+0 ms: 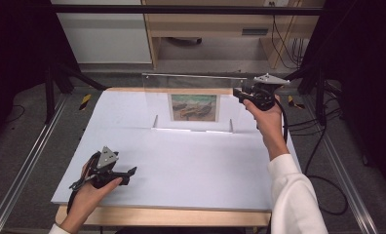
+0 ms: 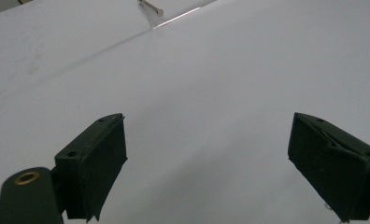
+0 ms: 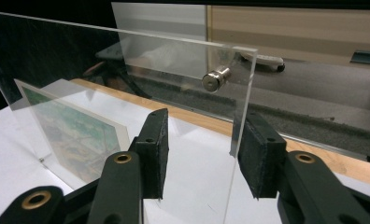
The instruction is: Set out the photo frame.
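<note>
Black jaws of the right gripper are seen straddling the frame's side edge, apart, not yet clamped. No grip is made; closing remains. Well away, the left gripper is held open over bare table.
</note>
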Tool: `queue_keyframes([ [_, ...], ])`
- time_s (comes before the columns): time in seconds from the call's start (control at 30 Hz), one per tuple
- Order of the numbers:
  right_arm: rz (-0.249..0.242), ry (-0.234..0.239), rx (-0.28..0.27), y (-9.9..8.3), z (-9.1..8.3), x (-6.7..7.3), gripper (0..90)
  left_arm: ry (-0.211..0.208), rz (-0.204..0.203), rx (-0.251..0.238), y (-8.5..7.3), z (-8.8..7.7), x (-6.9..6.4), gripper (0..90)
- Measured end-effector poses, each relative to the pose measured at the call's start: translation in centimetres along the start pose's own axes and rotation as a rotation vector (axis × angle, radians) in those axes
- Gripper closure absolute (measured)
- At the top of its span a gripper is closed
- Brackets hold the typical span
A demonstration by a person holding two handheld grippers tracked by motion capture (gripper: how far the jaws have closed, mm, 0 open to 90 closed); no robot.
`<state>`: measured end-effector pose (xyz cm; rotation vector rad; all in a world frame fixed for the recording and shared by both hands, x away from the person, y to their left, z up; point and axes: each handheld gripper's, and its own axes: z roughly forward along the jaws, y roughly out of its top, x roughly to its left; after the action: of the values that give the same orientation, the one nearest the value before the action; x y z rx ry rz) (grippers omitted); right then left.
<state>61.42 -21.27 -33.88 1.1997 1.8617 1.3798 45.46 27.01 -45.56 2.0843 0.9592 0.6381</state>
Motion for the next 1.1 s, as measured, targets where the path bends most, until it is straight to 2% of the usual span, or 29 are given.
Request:
queue_keyframes([
  [0.3, 0.030, -0.008, 0.004, 0.1, 0.6, 0.0, 52.3, -0.008, 0.006, 0.011, -0.3, 0.1, -0.1, 11.1],
  [0.47, 0.027, -0.011, 0.012, 0.0, 0.8, 0.0, 49.6, -0.008, 0.007, 0.012, -0.3, 0.1, -0.2, 11.1],
  [0.6, 0.036, -0.024, 0.020, -0.1, 0.8, 0.1, 38.9, -0.001, 0.010, 0.012, -0.3, 0.1, -0.2, 11.1],
  [0.7, 0.021, -0.078, 0.019, -0.5, 0.4, 0.4, 28.7, 0.003, 0.009, 0.016, -0.4, 0.1, -0.1, 10.9],
  [0.83, -0.021, -0.121, 0.026, -1.9, -1.0, 1.2, 23.2, 0.014, -0.005, 0.017, -0.4, 0.1, -0.1, 9.0],
  [0.97, -0.064, -0.131, 0.079, -4.1, -2.4, 2.2, 16.2, 0.021, -0.013, 0.017, -0.4, 0.1, 0.0, 7.9],
  [1.1, -0.082, -0.125, 0.111, -6.5, -3.7, 3.1, 13.1, 0.026, -0.019, 0.021, -0.5, 0.1, 0.1, 7.5],
])
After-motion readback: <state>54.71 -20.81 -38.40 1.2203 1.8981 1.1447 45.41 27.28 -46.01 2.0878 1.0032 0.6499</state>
